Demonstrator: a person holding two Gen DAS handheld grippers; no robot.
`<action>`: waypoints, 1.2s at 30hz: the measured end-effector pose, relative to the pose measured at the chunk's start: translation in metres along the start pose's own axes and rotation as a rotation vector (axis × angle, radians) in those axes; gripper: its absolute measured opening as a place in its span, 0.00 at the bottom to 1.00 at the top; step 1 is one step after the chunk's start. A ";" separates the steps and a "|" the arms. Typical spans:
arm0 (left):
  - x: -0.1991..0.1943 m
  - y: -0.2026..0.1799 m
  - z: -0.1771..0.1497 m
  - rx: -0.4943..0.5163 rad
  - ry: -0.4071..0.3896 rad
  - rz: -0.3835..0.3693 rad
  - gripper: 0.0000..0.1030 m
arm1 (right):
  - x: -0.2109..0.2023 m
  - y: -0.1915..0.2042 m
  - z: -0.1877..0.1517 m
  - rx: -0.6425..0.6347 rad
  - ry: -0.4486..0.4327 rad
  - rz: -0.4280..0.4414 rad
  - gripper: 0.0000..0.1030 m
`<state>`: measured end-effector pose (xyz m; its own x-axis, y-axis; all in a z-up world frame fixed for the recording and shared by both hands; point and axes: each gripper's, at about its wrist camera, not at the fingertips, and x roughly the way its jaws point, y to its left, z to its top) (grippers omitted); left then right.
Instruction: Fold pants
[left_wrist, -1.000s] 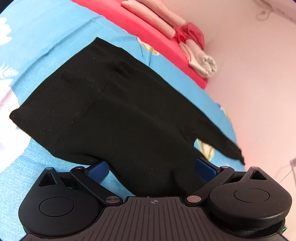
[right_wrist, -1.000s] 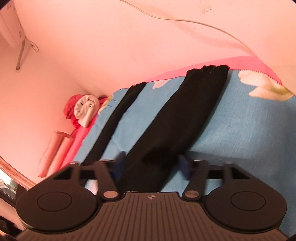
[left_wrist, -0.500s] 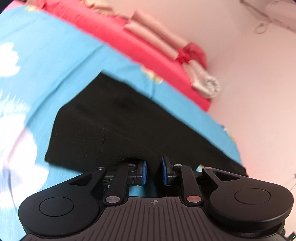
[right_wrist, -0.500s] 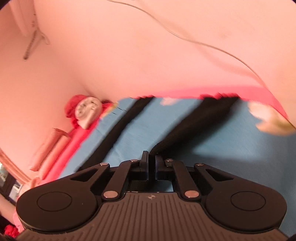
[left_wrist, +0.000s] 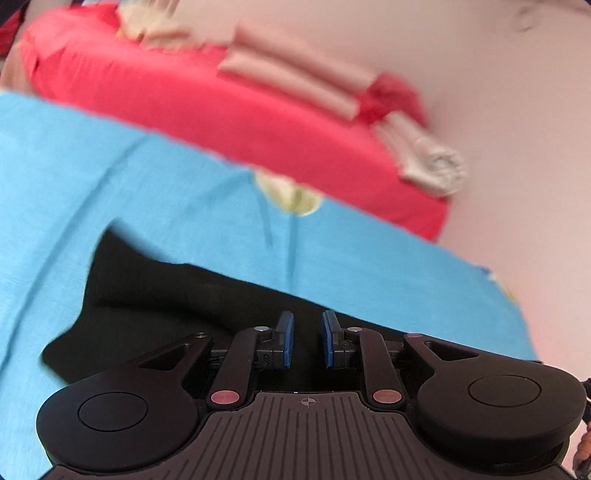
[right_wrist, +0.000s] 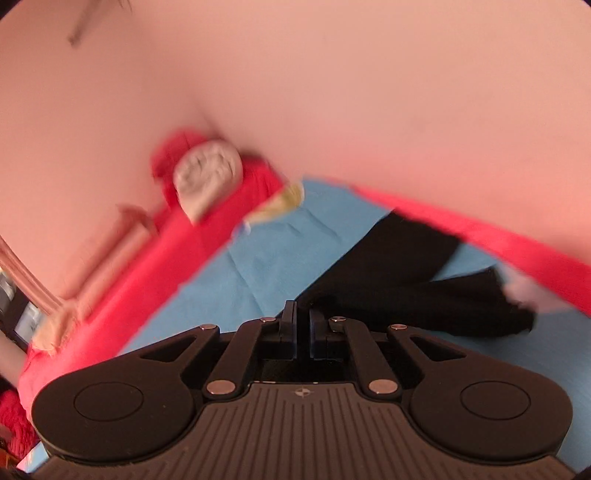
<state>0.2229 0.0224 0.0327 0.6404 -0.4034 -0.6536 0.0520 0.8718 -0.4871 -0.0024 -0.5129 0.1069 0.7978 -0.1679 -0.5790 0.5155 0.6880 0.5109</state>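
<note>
The black pants (left_wrist: 177, 295) lie on a blue sheet (left_wrist: 74, 192). In the left wrist view my left gripper (left_wrist: 307, 338) has its blue pads close together on the near edge of the waist end, and the cloth is lifted at that edge. In the right wrist view my right gripper (right_wrist: 302, 325) is shut on a pant leg (right_wrist: 399, 280), which bends and lies doubled toward the right. The cloth between the pads is hidden by the gripper bodies.
A red cover (left_wrist: 221, 110) borders the blue sheet on the far side. Rolled pink, red and white cloths (left_wrist: 432, 166) lie on it against the pink wall, and they also show in the right wrist view (right_wrist: 207, 177). The views are motion-blurred.
Both grippers closed on the pants, then lifted and carried the cloth. The waist end now sits lower in the left view, and the held leg has come over beside the other.
</note>
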 end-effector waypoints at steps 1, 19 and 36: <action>0.011 0.009 0.005 -0.041 0.041 0.008 0.93 | 0.020 -0.001 0.005 0.004 0.021 -0.016 0.22; -0.052 -0.039 -0.074 0.267 -0.155 0.058 1.00 | -0.003 -0.035 0.016 -0.112 -0.162 -0.144 0.71; -0.036 -0.034 -0.111 0.371 -0.212 0.149 1.00 | 0.064 0.144 -0.117 -0.715 0.145 -0.045 0.18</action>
<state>0.1131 -0.0238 0.0086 0.8028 -0.2333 -0.5487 0.1930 0.9724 -0.1310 0.0868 -0.3420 0.0694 0.7058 -0.1461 -0.6932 0.1774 0.9838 -0.0268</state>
